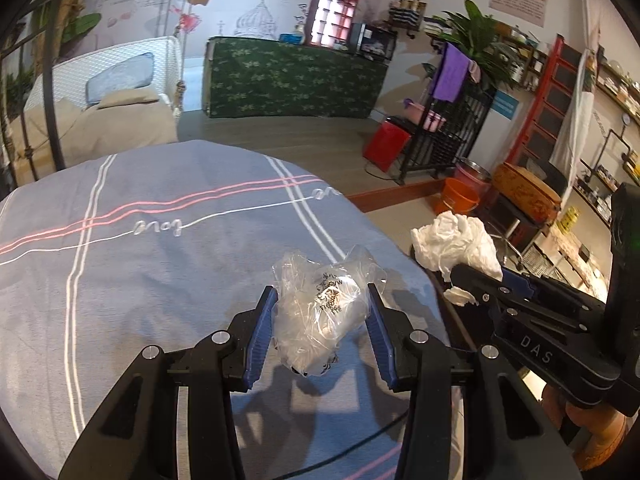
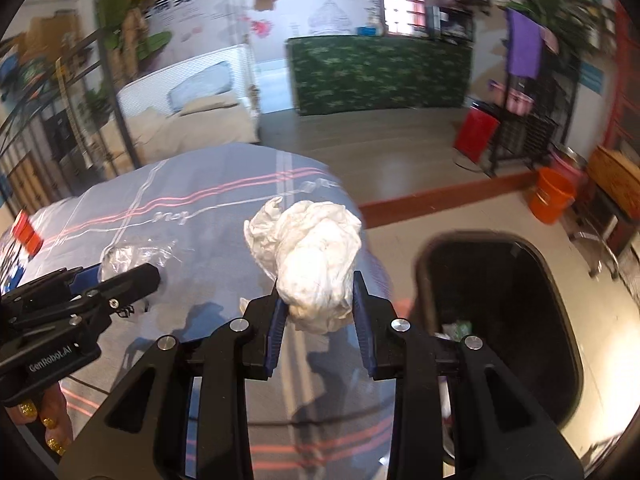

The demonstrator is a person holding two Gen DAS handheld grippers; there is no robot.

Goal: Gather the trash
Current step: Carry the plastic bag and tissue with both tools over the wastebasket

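Beside the bin [image 2: 560, 360], the right gripper [image 2: 320, 316] clamps crumpled tissue [image 2: 316, 252]; the left gripper [image 1: 322, 320] brackets a plastic wrapper [image 1: 320, 308], jaws apart. Slippery film may squirt out.

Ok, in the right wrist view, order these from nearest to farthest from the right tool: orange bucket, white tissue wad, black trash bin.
1. White tissue wad: gripped in the right tool.
2. Black trash bin: just right of the tool, on the floor below.
3. Orange bucket: far right, across the floor.
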